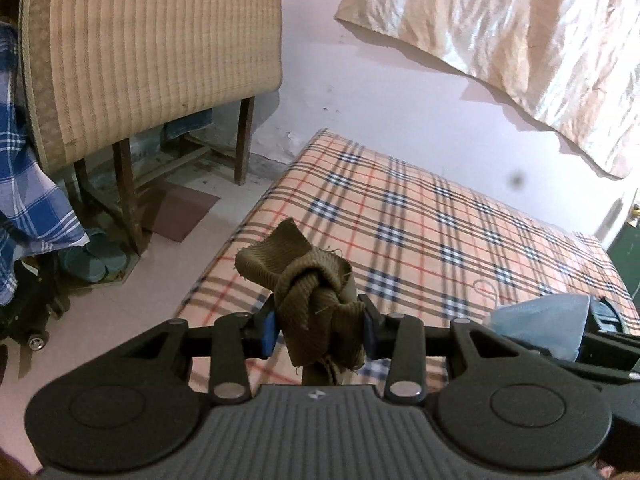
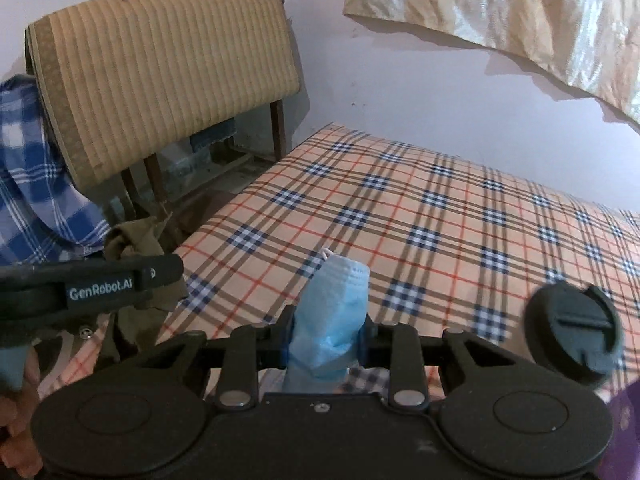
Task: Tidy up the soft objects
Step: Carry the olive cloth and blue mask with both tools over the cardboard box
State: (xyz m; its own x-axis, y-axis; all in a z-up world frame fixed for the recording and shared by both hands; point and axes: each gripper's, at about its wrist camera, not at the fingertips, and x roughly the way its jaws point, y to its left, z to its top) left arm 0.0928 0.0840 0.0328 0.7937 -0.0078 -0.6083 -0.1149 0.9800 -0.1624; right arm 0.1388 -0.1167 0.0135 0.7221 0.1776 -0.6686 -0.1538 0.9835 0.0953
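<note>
Above the checked bed (image 1: 420, 216), the left gripper (image 1: 320, 328) clamps a knotted brown cloth (image 1: 316, 296); the right gripper (image 2: 326, 340) clamps a blue face mask (image 2: 334, 320), both lifted for sorting.

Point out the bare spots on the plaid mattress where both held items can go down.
The plaid mattress lies bare from the grippers to the wall. The left gripper holds a knotted olive cloth, the right gripper a blue face mask. It is crowded under the mat-draped table.

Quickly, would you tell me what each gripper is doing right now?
Left gripper: closed on the knotted olive cloth.
Right gripper: closed on the blue face mask.
</note>
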